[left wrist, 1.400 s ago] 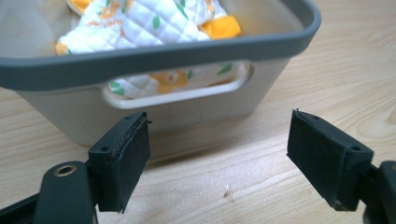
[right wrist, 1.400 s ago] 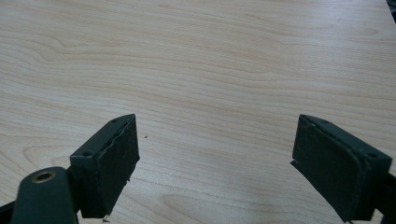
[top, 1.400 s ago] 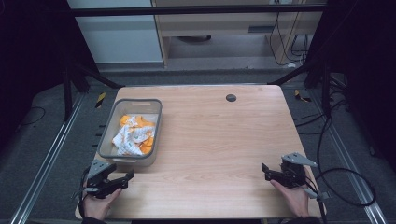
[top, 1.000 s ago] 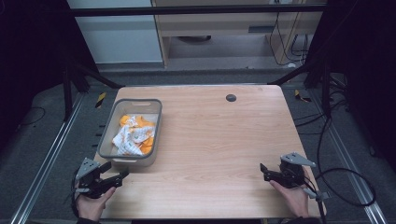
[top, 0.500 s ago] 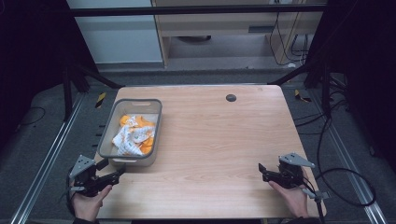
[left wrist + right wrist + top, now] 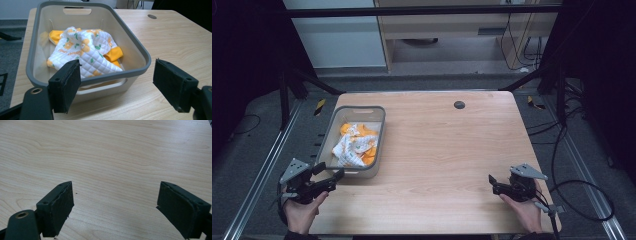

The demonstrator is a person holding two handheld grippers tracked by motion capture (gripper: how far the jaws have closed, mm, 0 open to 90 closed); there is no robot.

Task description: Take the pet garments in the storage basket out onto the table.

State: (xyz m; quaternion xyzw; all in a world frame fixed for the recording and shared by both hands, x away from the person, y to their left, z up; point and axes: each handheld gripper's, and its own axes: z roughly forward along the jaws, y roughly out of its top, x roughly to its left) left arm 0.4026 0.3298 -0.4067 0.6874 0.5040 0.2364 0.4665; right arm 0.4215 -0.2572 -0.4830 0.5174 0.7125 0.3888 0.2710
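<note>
Quilted orange-print cloth (image 6: 85, 51) bunched in the grey bin (image 6: 379, 131) near the table's (image 6: 452, 150) left edge, long axis front to back. Straight ahead of the left gripper (image 6: 334, 176), jaws wide apart, far nearer. Right gripper (image 6: 492, 181) likewise spread, empty, at front right corner.

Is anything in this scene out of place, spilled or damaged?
Nothing stands out. The quilted cloth lies crumpled but wholly inside the grey bin, which stands upright near the table's left edge. Both claws, left and right, are open and hold nothing.
</note>
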